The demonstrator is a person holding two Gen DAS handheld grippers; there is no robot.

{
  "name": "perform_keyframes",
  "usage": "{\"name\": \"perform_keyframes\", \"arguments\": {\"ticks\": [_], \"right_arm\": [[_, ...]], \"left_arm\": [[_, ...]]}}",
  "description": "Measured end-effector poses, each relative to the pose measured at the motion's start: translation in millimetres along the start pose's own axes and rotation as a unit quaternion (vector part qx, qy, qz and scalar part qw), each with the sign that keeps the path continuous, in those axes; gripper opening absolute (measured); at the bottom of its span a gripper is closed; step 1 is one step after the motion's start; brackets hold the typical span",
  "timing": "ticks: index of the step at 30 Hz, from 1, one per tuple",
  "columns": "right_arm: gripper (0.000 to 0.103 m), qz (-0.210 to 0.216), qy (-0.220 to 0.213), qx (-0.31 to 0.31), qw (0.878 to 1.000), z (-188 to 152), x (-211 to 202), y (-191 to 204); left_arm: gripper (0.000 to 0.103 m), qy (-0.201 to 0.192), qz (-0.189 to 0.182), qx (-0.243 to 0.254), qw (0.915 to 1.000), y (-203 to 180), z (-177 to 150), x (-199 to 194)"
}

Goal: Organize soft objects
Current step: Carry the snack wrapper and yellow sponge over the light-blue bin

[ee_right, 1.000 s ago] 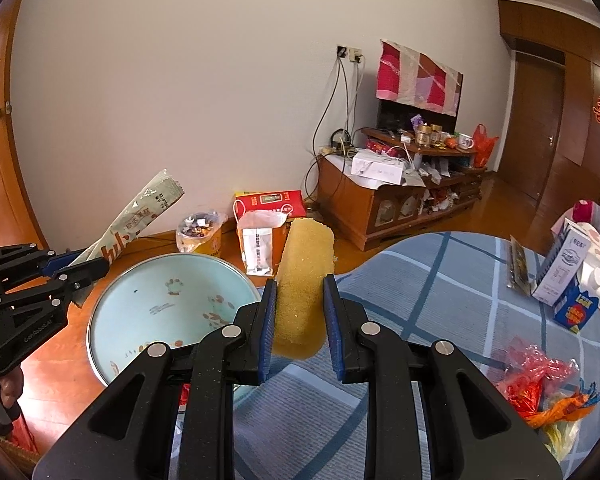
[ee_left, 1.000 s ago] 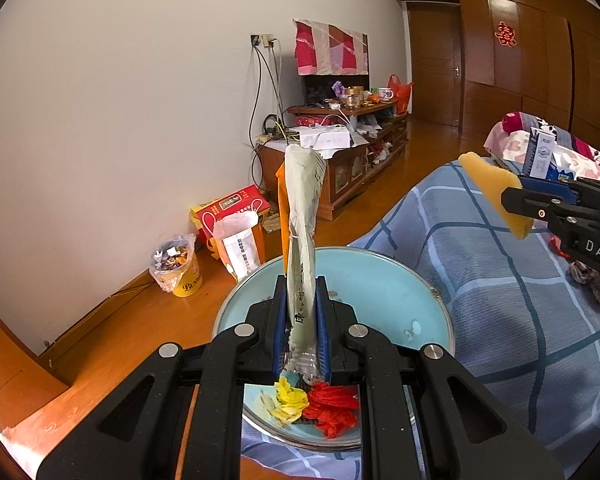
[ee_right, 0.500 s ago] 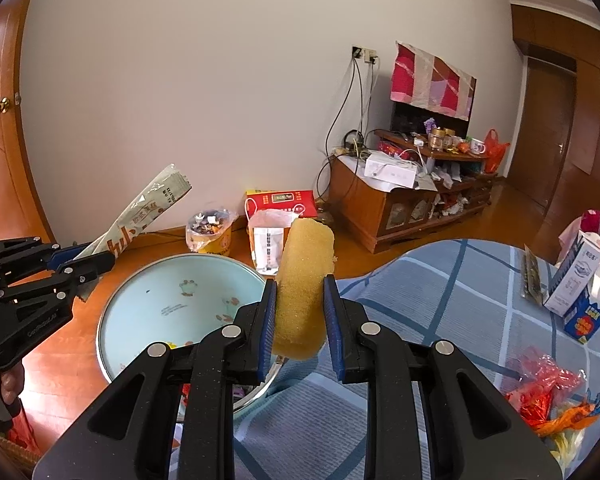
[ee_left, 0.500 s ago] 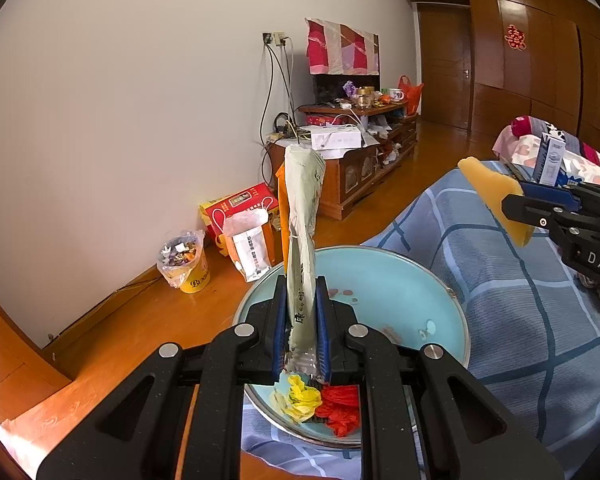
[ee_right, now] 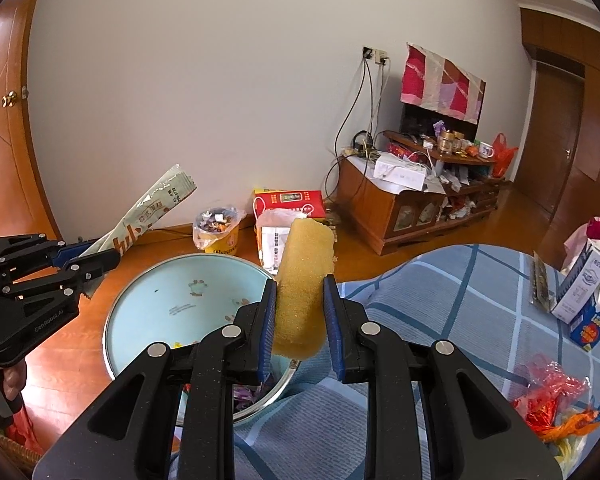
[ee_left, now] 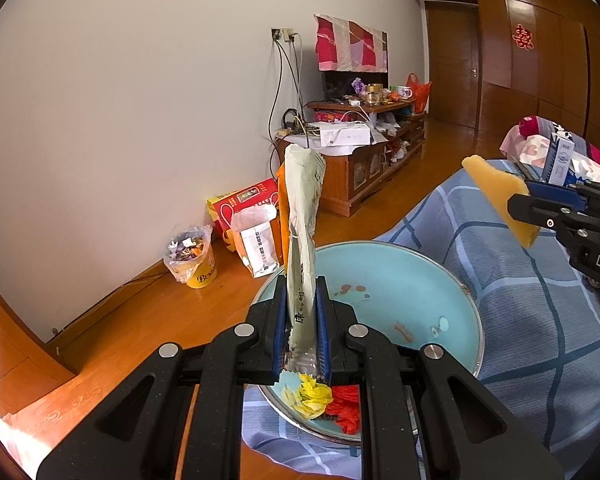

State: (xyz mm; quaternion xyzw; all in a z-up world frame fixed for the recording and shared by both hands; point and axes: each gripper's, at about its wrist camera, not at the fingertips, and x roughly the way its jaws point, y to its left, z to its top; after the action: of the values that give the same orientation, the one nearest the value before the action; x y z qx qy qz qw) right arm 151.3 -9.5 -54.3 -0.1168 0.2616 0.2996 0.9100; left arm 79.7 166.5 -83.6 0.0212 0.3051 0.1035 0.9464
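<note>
the task looks about halfway; the blue basin [ee_left: 400, 280] already holds yellow and red soft scraps [ee_left: 324, 396] at its 6 o'clock edge; the left claw [ee_left: 302, 332] is clamped on a pale packet [ee_left: 302, 216] above the basin, and the right claw [ee_right: 300, 320] is clamped on a yellow sponge [ee_right: 304, 280] near its 3 o'clock rim; red wrappers [ee_right: 548, 396] wait on the blue checked blanket [ee_right: 440, 300]; the room has a wooden floor [ee_left: 140, 312], a white wall and a cluttered tv cabinet [ee_right: 412, 208].
</note>
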Motion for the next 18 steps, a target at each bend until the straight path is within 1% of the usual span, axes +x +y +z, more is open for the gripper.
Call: {"name": "perform_keyframes", "arguments": {"ticks": [18], "right_arm": [[0.024,0.013,0.000,-0.012,1.000,1.4,5.3,7.3]], "left_arm": [[0.013,0.005,0.008,-0.010,0.9999,6.3,-2.6,0.6]]}}
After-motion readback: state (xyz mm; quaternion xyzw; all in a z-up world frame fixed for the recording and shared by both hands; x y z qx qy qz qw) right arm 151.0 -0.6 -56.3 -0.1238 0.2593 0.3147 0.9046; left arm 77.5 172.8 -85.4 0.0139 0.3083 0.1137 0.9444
